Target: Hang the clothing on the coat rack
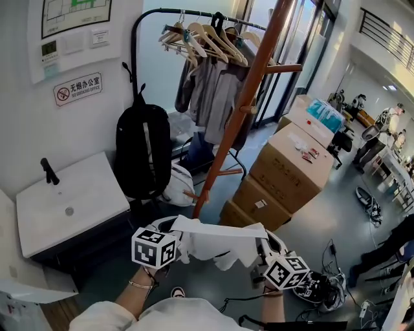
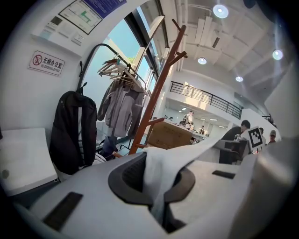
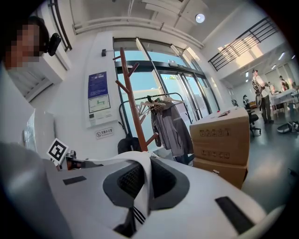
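Observation:
A white garment (image 1: 217, 240) hangs stretched between my two grippers low in the head view. My left gripper (image 1: 176, 240) is shut on its left edge; the white cloth (image 2: 161, 179) runs up between the jaws. My right gripper (image 1: 262, 249) is shut on the other edge, where the cloth (image 3: 144, 179) shows dark stripes. The brown wooden coat rack (image 1: 240, 110) stands straight ahead, its pole slanting up with short pegs. It also appears in the left gripper view as the coat rack (image 2: 156, 88) and in the right gripper view as the coat rack (image 3: 135, 112).
Behind the rack a black rail (image 1: 194, 16) holds wooden hangers and grey jackets (image 1: 217, 90). A black backpack (image 1: 142, 155) hangs at its left, above a white sink cabinet (image 1: 65, 200). Stacked cardboard boxes (image 1: 288, 171) stand to the right. People sit at desks far right.

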`<state>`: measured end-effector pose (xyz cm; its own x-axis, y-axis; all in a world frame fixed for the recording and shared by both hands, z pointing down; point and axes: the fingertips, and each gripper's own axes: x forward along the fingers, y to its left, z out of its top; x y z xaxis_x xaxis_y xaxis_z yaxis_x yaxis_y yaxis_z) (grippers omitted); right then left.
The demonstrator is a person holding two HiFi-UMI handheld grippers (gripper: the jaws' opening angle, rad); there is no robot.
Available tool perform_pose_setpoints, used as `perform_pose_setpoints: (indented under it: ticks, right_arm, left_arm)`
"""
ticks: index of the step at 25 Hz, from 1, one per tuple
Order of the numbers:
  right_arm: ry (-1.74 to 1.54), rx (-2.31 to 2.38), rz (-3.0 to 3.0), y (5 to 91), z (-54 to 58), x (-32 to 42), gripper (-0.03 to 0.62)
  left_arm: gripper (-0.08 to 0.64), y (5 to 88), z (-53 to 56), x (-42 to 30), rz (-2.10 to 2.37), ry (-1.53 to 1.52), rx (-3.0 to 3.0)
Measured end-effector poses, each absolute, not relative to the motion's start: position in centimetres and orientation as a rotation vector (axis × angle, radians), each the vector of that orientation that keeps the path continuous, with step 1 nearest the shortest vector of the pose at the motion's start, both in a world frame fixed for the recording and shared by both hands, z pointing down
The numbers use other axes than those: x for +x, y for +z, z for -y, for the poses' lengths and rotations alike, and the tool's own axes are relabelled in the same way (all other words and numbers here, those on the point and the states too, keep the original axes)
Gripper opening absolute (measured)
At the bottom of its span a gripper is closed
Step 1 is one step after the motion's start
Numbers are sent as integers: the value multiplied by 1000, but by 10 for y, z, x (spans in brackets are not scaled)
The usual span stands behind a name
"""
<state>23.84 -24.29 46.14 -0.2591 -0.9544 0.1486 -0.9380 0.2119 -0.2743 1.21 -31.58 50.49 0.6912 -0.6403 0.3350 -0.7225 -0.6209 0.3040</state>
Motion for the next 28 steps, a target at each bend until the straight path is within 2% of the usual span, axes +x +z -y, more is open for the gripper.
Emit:
perform_pose_setpoints:
  ticks: [11,22,28]
  right_arm:
    - [-425,-1765,-2572,458,280,262,28]
    - [-142,-1407,-2783,394,287,251,28]
    - [-124,-1376,-2779,363,295,257,28]
  left_arm:
    - [15,509,345,36,1107,271,2472]
    - [15,446,336,25,1196,390,2572]
    - [15,401,332,28,1237,481,2710]
